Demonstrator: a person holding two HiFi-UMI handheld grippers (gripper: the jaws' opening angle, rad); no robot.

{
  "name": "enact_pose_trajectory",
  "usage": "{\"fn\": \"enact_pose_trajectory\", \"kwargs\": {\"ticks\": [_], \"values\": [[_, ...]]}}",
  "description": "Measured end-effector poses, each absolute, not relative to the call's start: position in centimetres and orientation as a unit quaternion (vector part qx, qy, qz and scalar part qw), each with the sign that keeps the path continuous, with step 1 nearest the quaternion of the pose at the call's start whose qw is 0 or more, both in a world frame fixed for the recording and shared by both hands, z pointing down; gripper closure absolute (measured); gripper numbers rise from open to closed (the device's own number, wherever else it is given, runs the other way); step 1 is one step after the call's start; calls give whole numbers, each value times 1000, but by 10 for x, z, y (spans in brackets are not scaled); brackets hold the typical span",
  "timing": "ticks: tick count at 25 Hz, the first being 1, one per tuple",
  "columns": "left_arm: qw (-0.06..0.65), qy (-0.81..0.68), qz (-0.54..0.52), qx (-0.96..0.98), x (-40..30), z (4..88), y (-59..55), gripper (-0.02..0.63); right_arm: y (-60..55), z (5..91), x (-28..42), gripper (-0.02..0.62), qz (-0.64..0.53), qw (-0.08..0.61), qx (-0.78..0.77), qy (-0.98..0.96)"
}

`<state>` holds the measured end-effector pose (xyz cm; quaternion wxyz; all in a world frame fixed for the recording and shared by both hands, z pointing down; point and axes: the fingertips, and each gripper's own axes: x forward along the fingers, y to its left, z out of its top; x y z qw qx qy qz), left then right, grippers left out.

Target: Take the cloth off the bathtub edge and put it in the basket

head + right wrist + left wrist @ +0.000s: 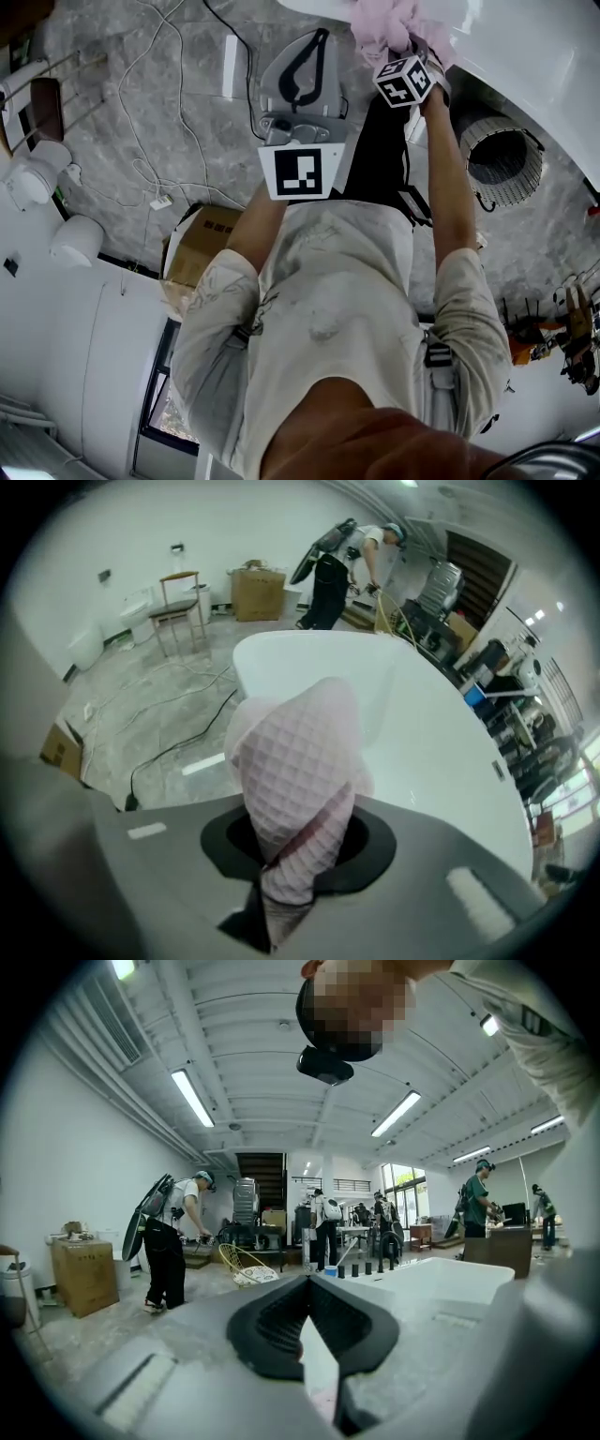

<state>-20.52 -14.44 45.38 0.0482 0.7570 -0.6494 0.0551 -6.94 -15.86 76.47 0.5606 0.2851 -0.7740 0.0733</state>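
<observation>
A pink waffle-weave cloth [295, 761] stands bunched up between the jaws of my right gripper [298, 850], which is shut on it. In the head view that right gripper [398, 42] holds the cloth [380, 21] at the top, over the rim of the white bathtub [534, 56]. The tub's curved rim [422, 733] lies just behind the cloth. A round white basket [504, 161] stands on the floor beside the tub, to the right of my right arm. My left gripper [317, 37] hangs left of the cloth, shut and empty, its pads [272, 1321] meeting at the tip.
Grey marble floor with loose cables [159, 141] and a cardboard box [202, 239] at the left. A chair [42, 103] and white fixtures stand at the far left. Several people [173, 1241] work in the background of the hall.
</observation>
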Motion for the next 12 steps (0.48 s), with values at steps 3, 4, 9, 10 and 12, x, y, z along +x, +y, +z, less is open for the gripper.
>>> {"fn": "enact_pose_trajectory", "kwargs": {"ticks": [3, 4, 9, 10, 12], "values": [[44, -649, 52, 758, -207, 443, -138, 604, -157, 751, -69, 509, 145, 526, 323, -773], [41, -648, 51, 759, -207, 439, -136, 604, -158, 745, -68, 511, 168, 511, 334, -774], [32, -646, 46, 761, -207, 422, -125, 604, -156, 702, -62, 512, 233, 433, 390, -778], [29, -645, 46, 762, -207, 418, -122, 604, -154, 692, -61, 512, 235, 422, 401, -778], [27, -645, 44, 762, -209, 409, -118, 604, -149, 672, -59, 512, 236, 400, 422, -779]]}}
